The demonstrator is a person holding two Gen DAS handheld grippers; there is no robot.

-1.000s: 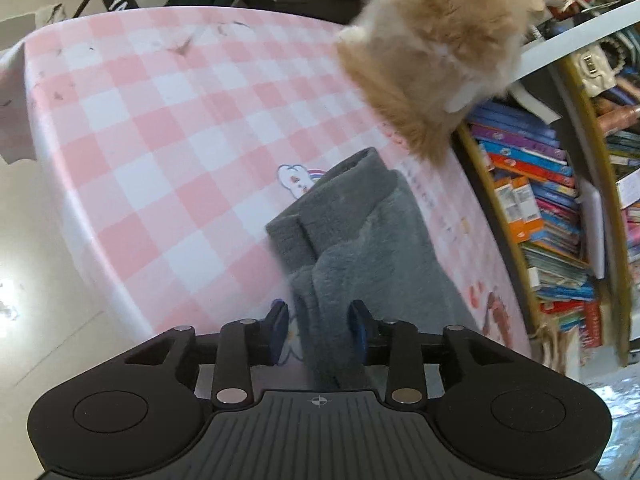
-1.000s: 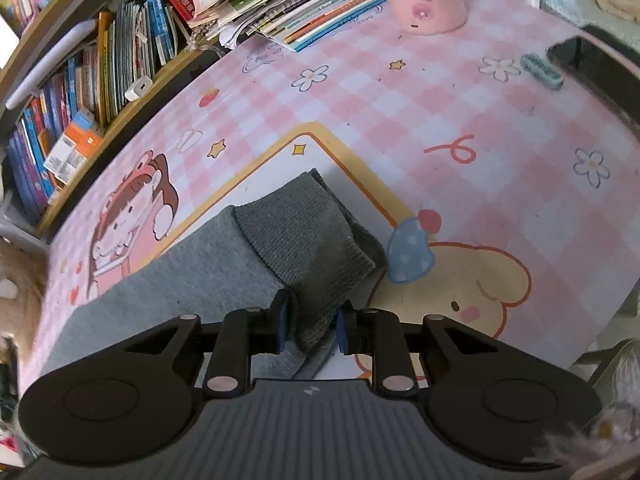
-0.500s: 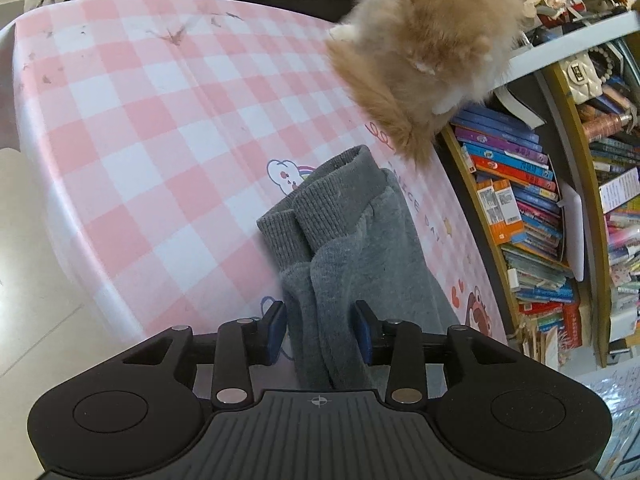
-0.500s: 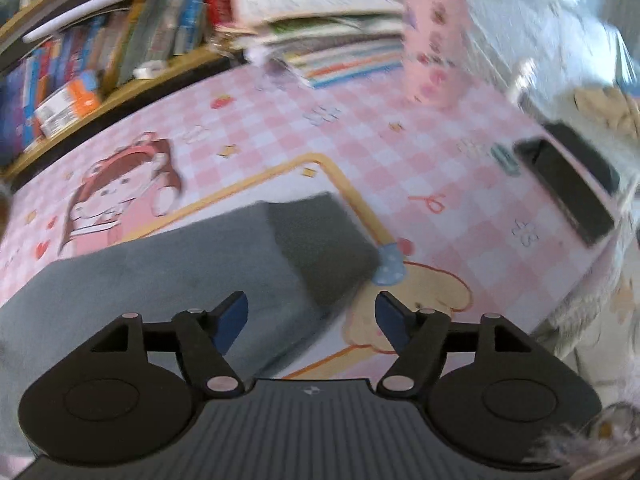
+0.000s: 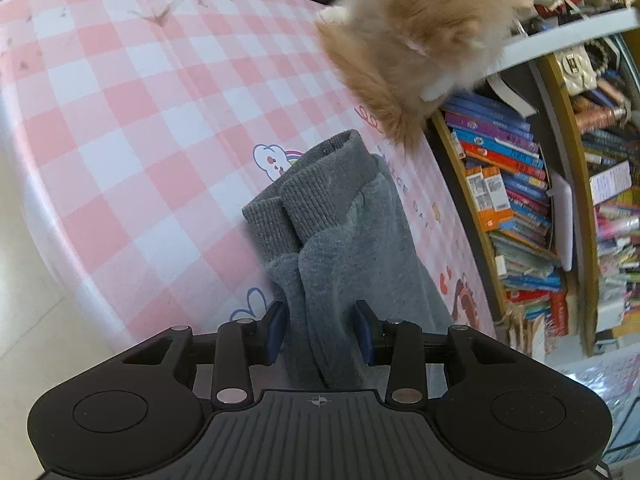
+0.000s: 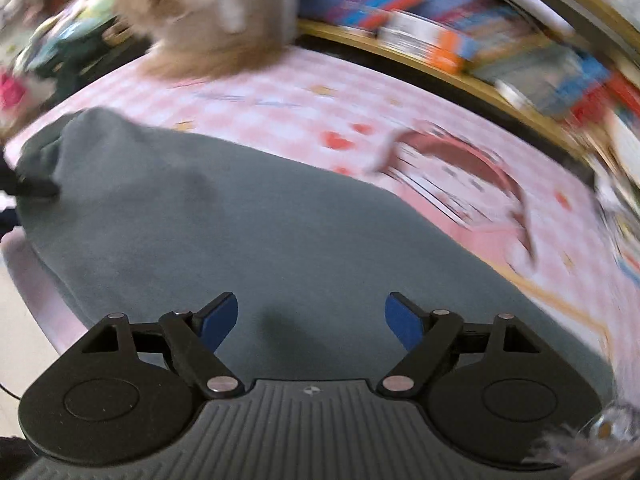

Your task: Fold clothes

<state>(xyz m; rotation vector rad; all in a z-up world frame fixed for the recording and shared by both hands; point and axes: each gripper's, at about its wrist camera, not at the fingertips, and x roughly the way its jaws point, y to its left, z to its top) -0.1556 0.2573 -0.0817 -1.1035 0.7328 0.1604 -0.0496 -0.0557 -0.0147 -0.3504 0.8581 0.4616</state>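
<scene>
A grey fleece garment (image 5: 352, 248) with two ribbed cuffs (image 5: 304, 196) lies lengthwise on the pink checked tablecloth (image 5: 120, 120). My left gripper (image 5: 320, 332) is shut on a bunched fold of it near the table's front edge, and the cloth fills the gap between the blue pads. In the blurred right wrist view the same garment (image 6: 240, 232) spreads flat below my right gripper (image 6: 312, 320). Its jaws are opening wide and hover over the fabric, with nothing pressed between the pads.
A fluffy cream and orange cat (image 5: 420, 40) sits at the far edge of the table, just beyond the cuffs, and shows again in the right wrist view (image 6: 208, 12). Shelves packed with books (image 5: 512, 200) run along the table's side. The table edge (image 5: 60, 280) drops to the floor.
My right gripper let go of the garment's ribbed end, opened wide, and swung along the garment while rolling. The left gripper kept its hold and barely moved. The cat shifted slightly.
</scene>
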